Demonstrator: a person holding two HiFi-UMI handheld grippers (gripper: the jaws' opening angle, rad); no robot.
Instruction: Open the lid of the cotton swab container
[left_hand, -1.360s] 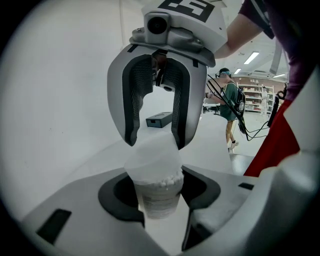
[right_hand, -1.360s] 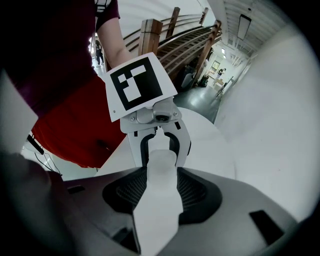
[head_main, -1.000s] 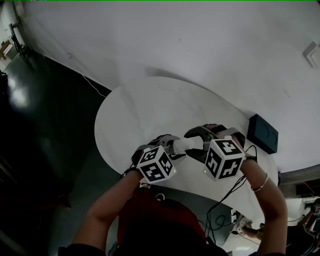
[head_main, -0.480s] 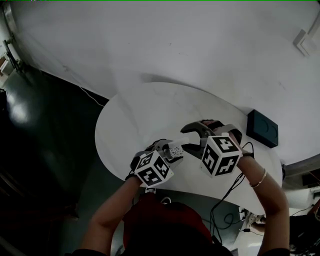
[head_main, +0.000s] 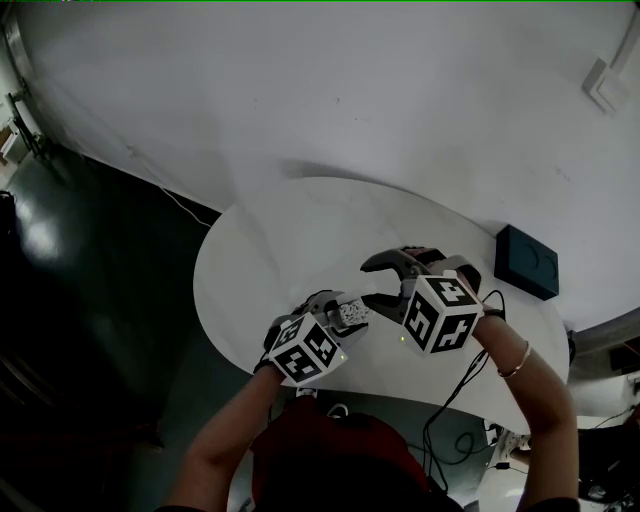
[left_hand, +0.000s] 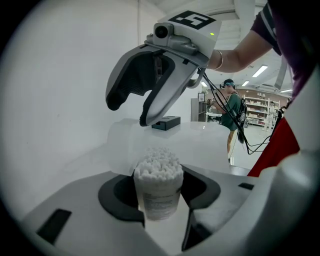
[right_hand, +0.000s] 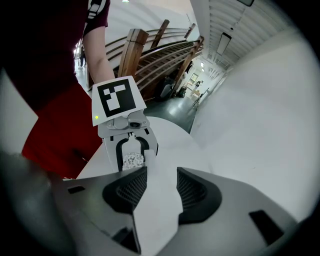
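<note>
Clamping, left hand-held gripper (left_hand: 160, 192): jaws closed on the cotton swab container (left_hand: 158, 202), held over the near part of the surface (head_main: 270, 240).
Container top: uncovered, with the white swab tips (left_hand: 157, 162) showing.
Right hand-held gripper (right_hand: 157, 185): just beside the left one and a little higher, jaws set on the clear lid (left_hand: 125, 145), which is apart from the container.
Surface: round and white; a dark box (head_main: 527, 262) lies at its far right edge.
</note>
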